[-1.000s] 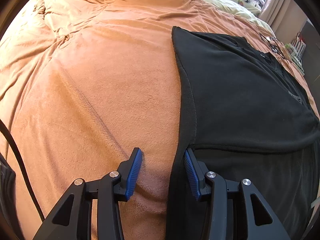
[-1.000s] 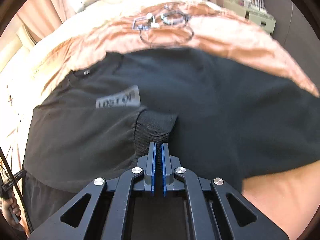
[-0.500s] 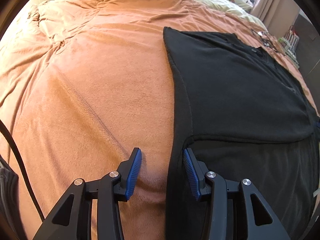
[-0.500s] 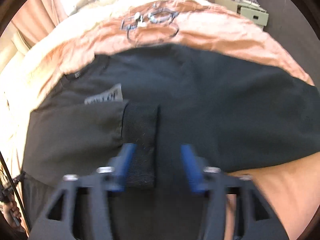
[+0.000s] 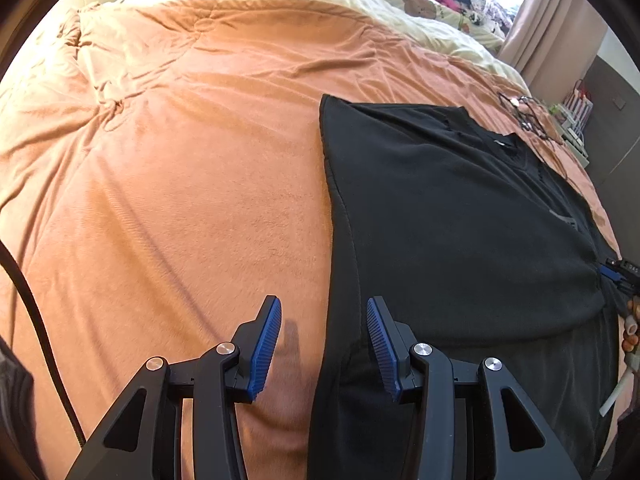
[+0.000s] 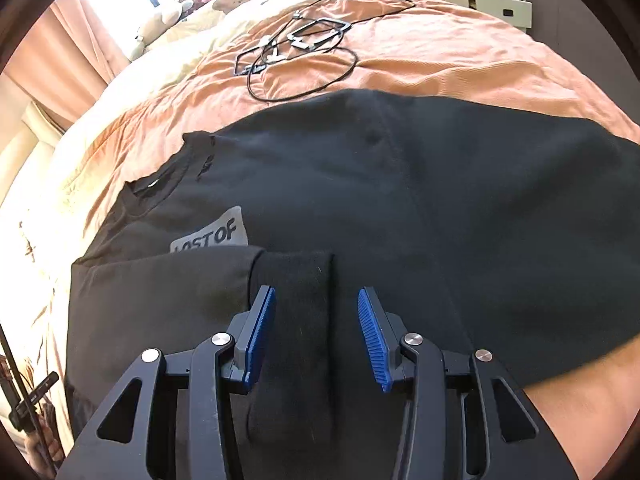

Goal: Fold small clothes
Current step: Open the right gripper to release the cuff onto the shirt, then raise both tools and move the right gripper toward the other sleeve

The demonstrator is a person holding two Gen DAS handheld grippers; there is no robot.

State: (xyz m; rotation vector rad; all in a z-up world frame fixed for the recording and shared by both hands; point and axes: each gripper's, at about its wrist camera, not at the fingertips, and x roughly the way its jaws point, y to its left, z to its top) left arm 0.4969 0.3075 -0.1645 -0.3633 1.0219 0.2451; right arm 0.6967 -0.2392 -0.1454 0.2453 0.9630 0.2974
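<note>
A black sweatshirt (image 6: pixel 360 200) lies spread on an orange blanket (image 5: pixel 180 200) that covers a bed. In my left wrist view the garment fills the right half of the frame, its straight side edge running from the upper middle down to the bottom centre. In my right wrist view it spans the whole middle band of the frame, with the blanket showing above it and at the lower right corner.

My left gripper (image 5: pixel 324 340) sits at the bottom centre of its view, released, its blue ribbed pads (image 5: pixel 264 344) apart. The garment's side edge lies below the gap, nearer the right-hand pad; neither pad presses on the fabric.

My right gripper (image 6: pixel 316 336) is at the bottom centre of its view. Its jaws have just been closing somewhat, yet they stand apart and grasp nothing. A folded-over sleeve with a ribbed cuff (image 6: pixel 296 292) lies flat on the body of the sweatshirt, the cuff between and under the two pads, closer to the left-hand one. I see no pad pinching it.

Just above the cuff, left of centre, a grey label (image 6: pixel 212 236) with dark lettering peeks out from under the sleeve. The neckline (image 6: pixel 168 176) is at the middle left.

A tangle of black cables (image 6: pixel 296 48) rests on the blanket in the upper centre, well apart from the garment.
</note>
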